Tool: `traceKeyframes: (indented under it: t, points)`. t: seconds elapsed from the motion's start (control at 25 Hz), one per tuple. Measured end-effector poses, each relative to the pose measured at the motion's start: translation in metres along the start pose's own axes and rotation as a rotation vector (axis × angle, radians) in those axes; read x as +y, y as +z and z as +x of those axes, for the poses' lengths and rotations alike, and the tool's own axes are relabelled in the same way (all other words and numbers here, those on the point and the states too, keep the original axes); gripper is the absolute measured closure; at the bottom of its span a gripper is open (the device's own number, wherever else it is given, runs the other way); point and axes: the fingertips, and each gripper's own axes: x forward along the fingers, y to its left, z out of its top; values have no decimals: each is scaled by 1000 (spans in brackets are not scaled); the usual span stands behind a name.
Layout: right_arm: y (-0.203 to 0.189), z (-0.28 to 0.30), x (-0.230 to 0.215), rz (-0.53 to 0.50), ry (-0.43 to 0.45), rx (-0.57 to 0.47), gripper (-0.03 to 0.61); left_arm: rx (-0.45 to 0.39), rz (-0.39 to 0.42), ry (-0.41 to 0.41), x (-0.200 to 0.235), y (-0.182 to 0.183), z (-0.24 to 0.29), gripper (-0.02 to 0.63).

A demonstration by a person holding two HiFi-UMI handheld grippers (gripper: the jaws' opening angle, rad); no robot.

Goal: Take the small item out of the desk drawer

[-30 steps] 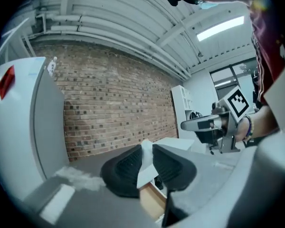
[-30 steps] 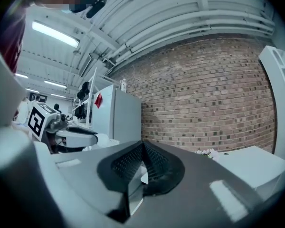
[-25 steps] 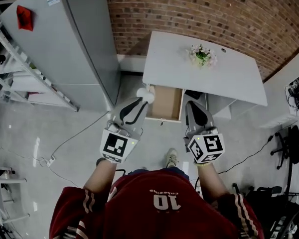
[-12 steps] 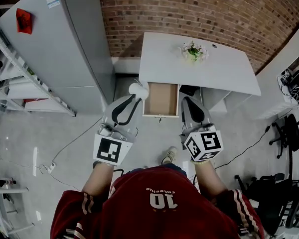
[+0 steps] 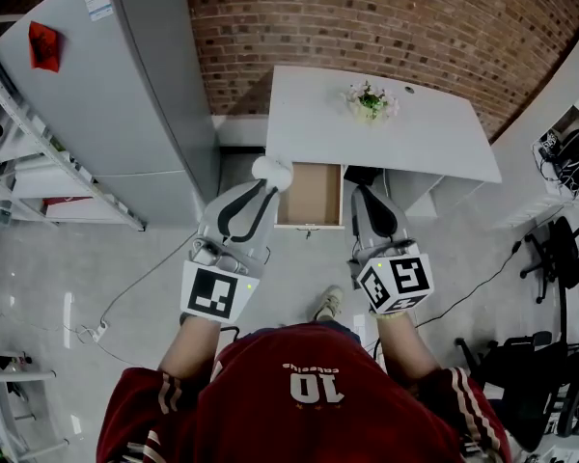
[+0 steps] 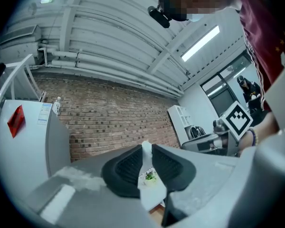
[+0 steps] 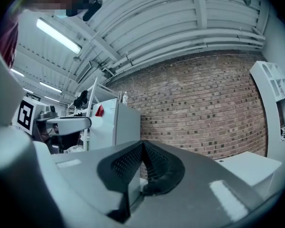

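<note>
The white desk (image 5: 434,143) stands against the brick wall, its wooden drawer (image 5: 312,193) pulled open and looking bare inside. My left gripper (image 5: 267,181) is raised beside the drawer's left front corner, shut on a small white item (image 5: 272,171). In the left gripper view that white item (image 6: 146,151) sits pinched between the dark ribbed pads (image 6: 128,167). My right gripper (image 5: 360,194) hovers at the drawer's right front corner. Its pads (image 7: 156,163) meet with nothing between them, so the right gripper (image 7: 142,148) is shut.
A small pot of flowers (image 5: 370,101) stands on the desk top. A tall grey cabinet (image 5: 125,85) and metal shelving (image 5: 24,152) fill the left. A cable with a power strip (image 5: 92,334) lies on the floor. Office chairs (image 5: 565,278) stand at right. A person's shoe (image 5: 331,304) shows below the drawer.
The head view has shifted a little. The left gripper, still holding the white item, has drifted slightly left of the drawer. The right gripper keeps its place.
</note>
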Motion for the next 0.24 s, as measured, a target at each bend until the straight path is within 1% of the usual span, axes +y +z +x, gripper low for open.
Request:
traceKeyframes:
  t: [0.24]
  points:
    - [1, 4, 3, -15, 12, 5, 577, -10, 13, -10, -1, 7, 4, 545]
